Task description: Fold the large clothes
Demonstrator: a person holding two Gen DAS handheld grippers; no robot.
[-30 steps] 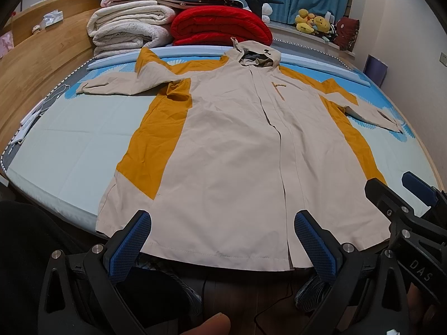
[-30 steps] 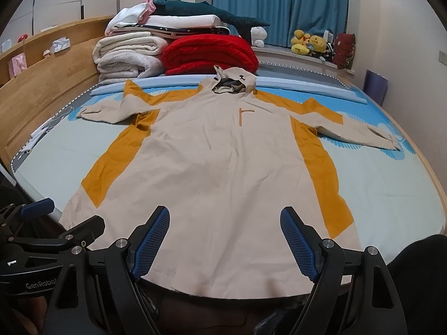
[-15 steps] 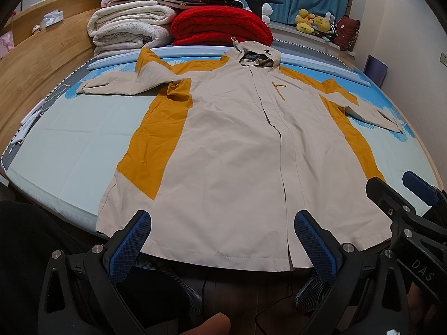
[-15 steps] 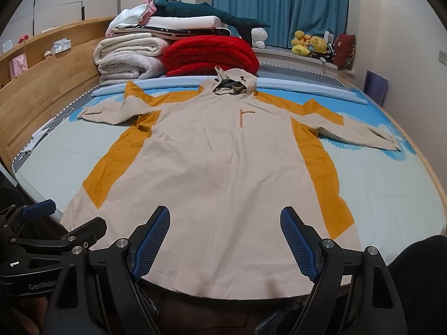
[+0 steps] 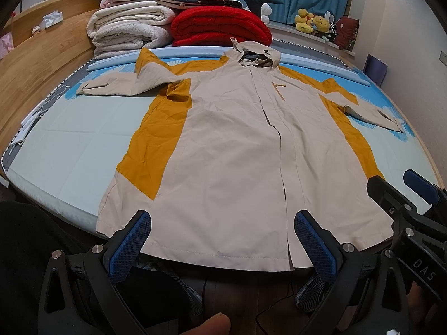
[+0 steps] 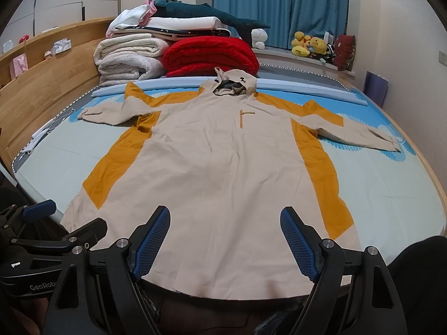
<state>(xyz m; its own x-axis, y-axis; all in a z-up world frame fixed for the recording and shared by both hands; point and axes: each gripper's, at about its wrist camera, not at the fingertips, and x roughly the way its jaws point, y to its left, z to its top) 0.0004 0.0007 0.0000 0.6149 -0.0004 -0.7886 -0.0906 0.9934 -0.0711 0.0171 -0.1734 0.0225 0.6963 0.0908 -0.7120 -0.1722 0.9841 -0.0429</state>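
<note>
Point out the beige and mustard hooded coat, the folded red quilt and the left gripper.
beige and mustard hooded coat [image 5: 232, 150], left wrist view, on the beige front panel.
folded red quilt [image 6: 209, 55], right wrist view, on its top fold.
left gripper [image 5: 223, 244], left wrist view, midway between its open blue-padded fingertips.

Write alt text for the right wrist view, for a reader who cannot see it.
A beige hooded coat with orange side panels lies spread flat, front up, sleeves out, on a light blue bed. The open right gripper hovers at its hem, the left gripper beside it. Folded blankets are stacked beyond the hood.
</note>
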